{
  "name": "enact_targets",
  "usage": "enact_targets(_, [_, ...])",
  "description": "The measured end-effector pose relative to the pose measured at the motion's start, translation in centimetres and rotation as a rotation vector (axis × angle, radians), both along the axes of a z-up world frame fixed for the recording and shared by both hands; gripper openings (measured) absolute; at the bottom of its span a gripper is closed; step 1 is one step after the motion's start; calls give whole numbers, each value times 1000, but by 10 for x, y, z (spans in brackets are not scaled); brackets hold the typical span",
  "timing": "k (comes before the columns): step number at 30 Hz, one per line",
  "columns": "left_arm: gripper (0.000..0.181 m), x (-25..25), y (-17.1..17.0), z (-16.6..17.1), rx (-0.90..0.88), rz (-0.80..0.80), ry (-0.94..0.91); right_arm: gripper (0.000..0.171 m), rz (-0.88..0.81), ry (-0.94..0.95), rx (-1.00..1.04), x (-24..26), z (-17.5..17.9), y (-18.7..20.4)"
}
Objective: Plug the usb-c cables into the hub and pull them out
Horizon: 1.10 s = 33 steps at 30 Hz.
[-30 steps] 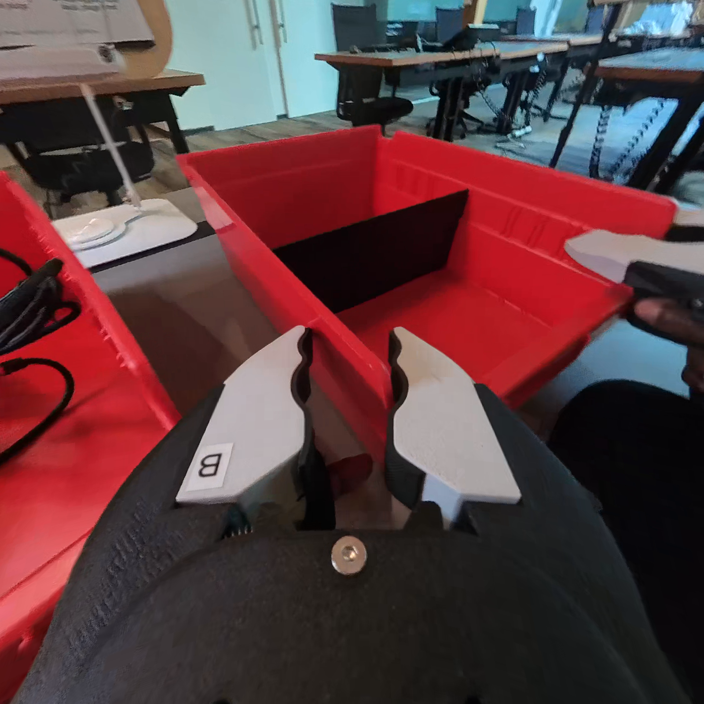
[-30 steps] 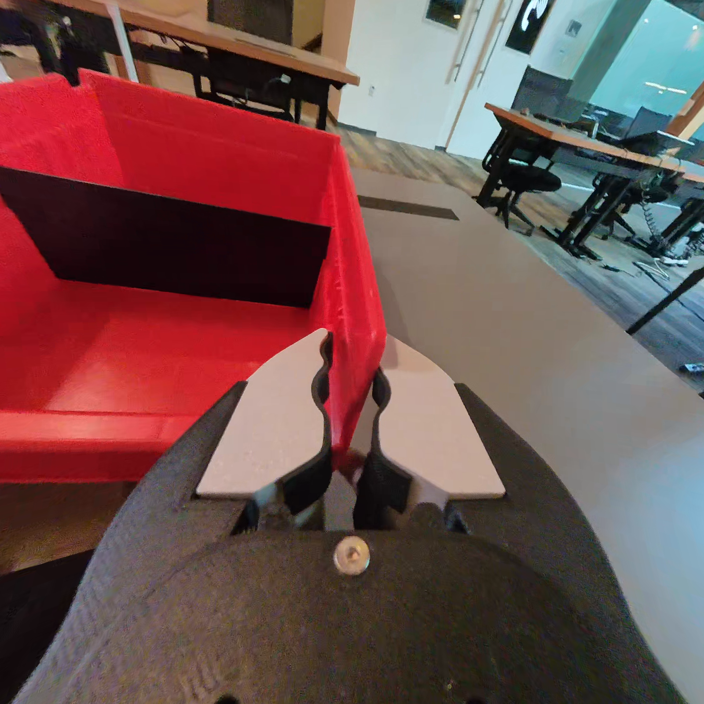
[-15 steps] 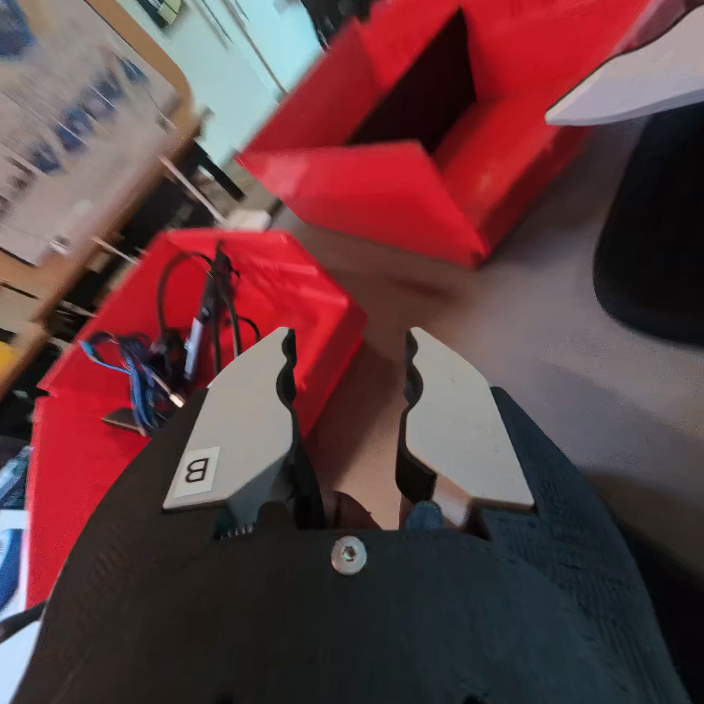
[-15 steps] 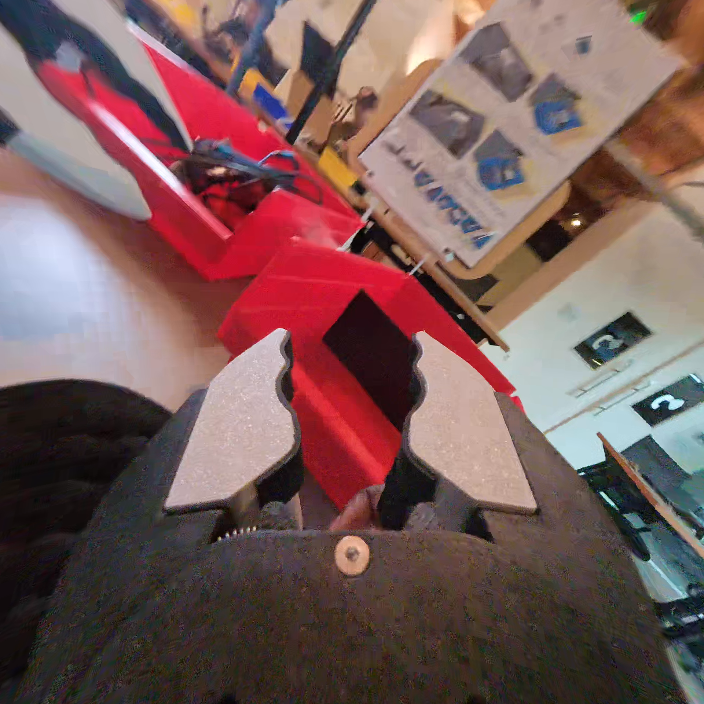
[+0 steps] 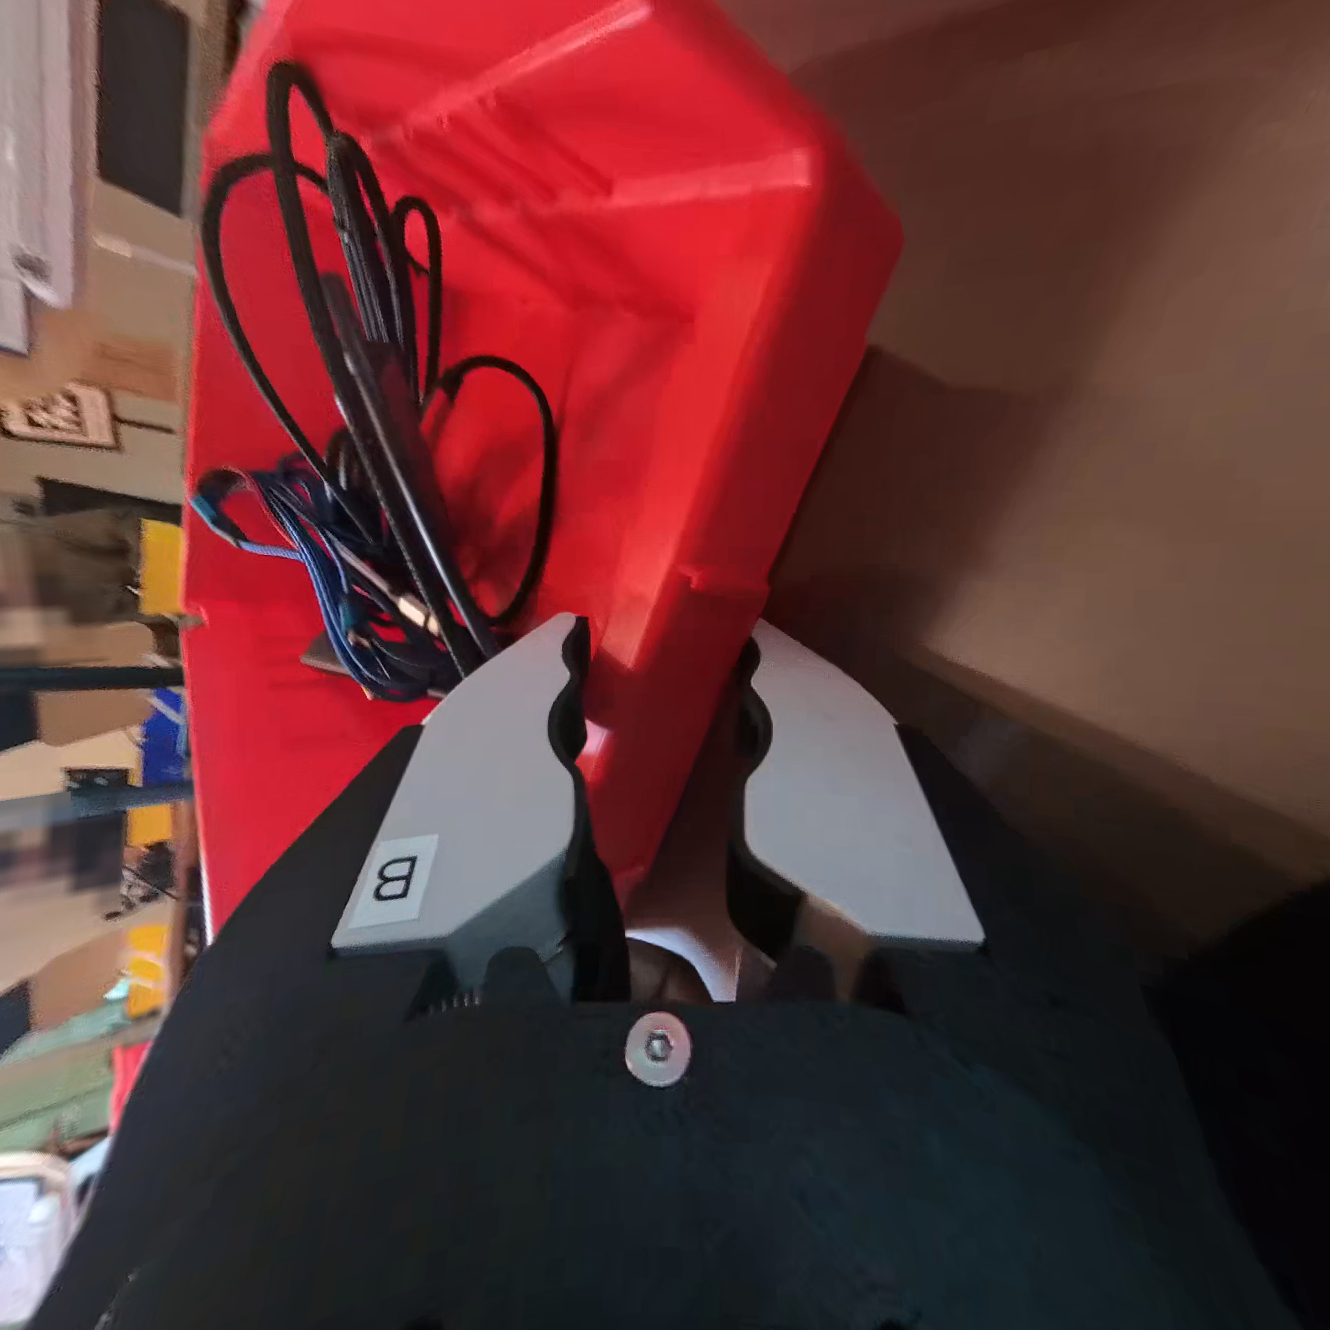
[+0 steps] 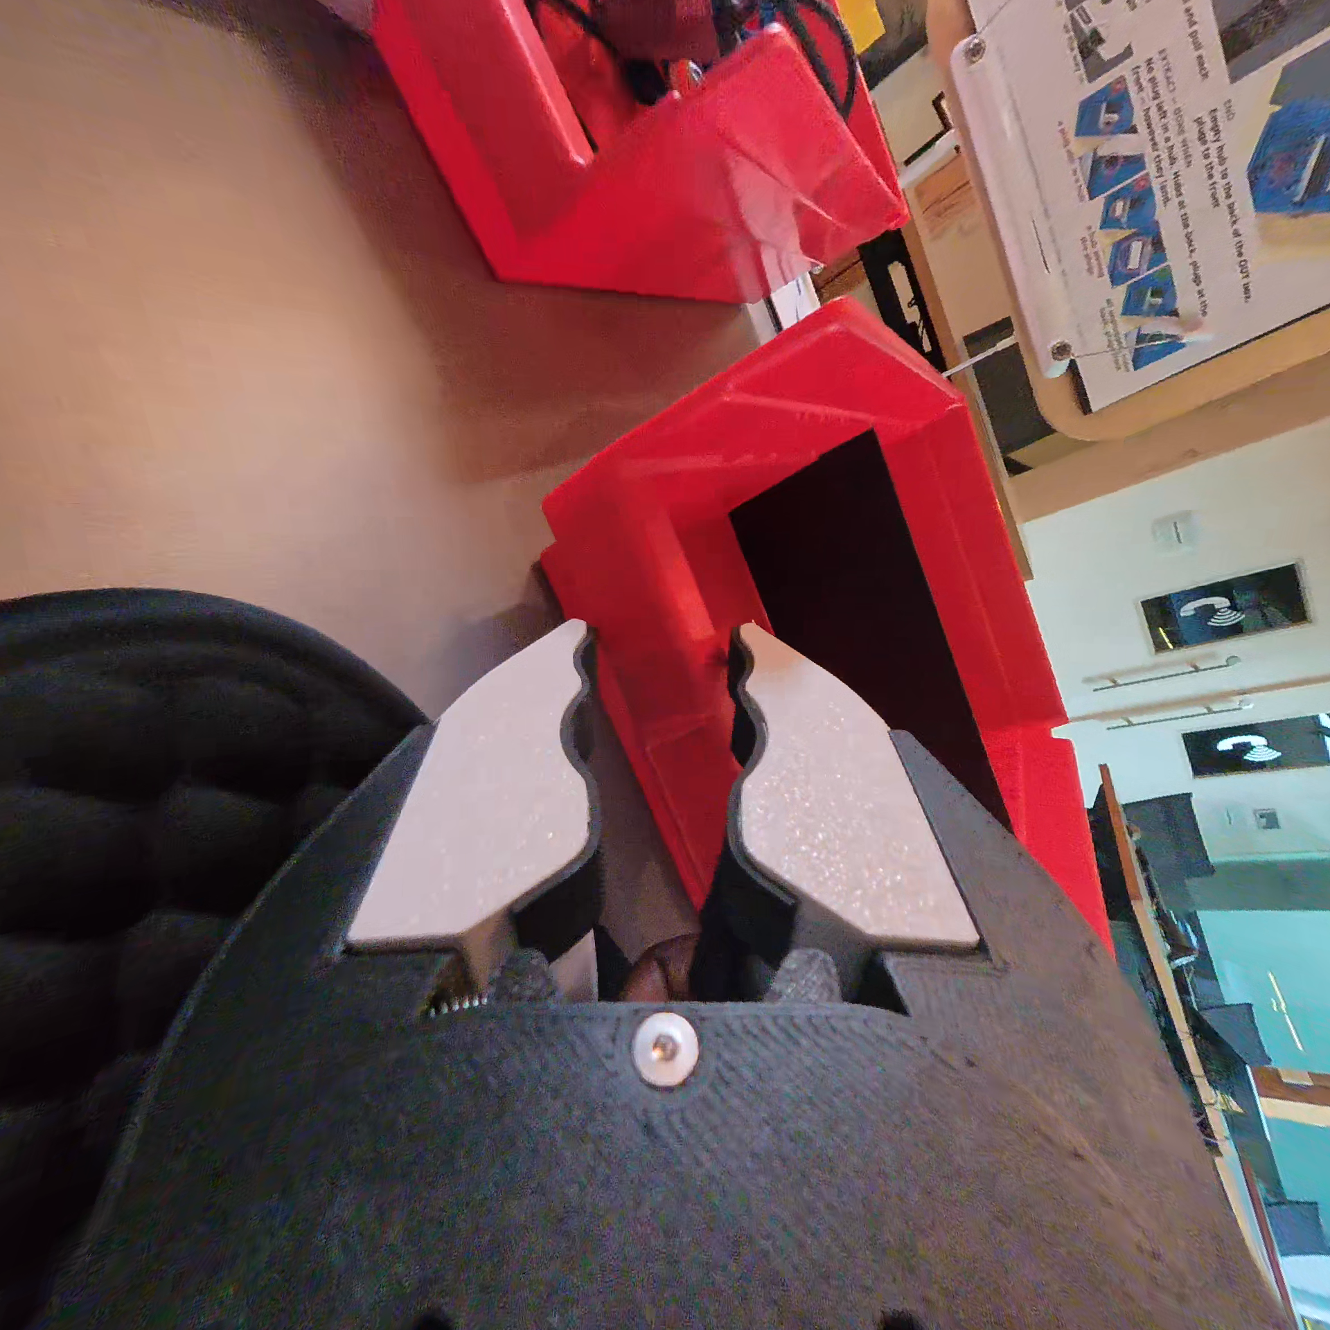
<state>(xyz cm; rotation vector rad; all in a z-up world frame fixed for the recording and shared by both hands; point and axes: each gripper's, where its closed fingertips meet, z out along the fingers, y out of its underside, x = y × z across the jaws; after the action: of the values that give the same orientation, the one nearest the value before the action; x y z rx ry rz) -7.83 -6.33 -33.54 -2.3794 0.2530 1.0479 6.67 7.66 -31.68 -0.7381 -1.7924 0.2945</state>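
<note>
So far, as the pictures show it, you are only getting near the work: nothing is plugged and nothing is in hand. You are holding the left gripper [image 5: 658,640] with its jaws parted and empty, just at the near corner of the red bin [image 5: 648,324] that is carrying the cables, and the view is rolled on its side and a bit blurred. You are holding the right gripper [image 6: 662,633] with its jaws released too, gripping nothing, its tips lying over the near rim of a second red bin [image 6: 720,460], which has a dark divider [image 6: 849,576] inside and looks empty in the part that shows. The usb-c cables [image 5: 403,403] are lying in the first bin as one loose tangle: black loops, one of them bending wide, and a bundle of blue braided cable [image 5: 317,547] under them, with something small and metallic near their ends, but it is too blurred to say whether that is a plug. A flat grey piece [image 5: 324,656] is showing beneath the blue bundle; I cannot tell if it is the hub. Both bins are standing on the brownish worktop [image 6: 252,324], near each other but apart. I judge that all the steps are left: taking out a cable and the hub, plugging, and pulling out. A printed board [image 6: 1151,180] is hanging behind.
</note>
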Motion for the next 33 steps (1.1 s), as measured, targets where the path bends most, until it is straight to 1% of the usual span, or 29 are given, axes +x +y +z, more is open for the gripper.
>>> enact_targets(2, [40,-4,-13,-1,-21,30,-18,35,-25,0,1,0,0,5])
enact_targets(7, [43,-13,-49,-1,2,83,-44,35,-124,-10,-22,1,0,24])
enact_targets(11, [43,-14,-81,0,13,134,-35,35,-136,-21,-33,3,-1,29])
enact_targets(16, [43,-14,-131,1,23,216,-29,36,-156,-54,-78,12,-2,42])
enact_targets(23, [43,-18,-199,1,2,314,-22,40,-306,-94,-102,56,-3,104])
enact_targets(27, [43,-17,-230,1,-14,348,-23,40,-377,-123,-91,87,-3,127])
enact_targets(31, [43,-12,-257,2,-30,356,-21,39,-494,-155,-53,114,-4,154])
enact_targets(33, [42,-8,-269,2,-34,340,-13,38,-488,-159,-28,126,-4,160])
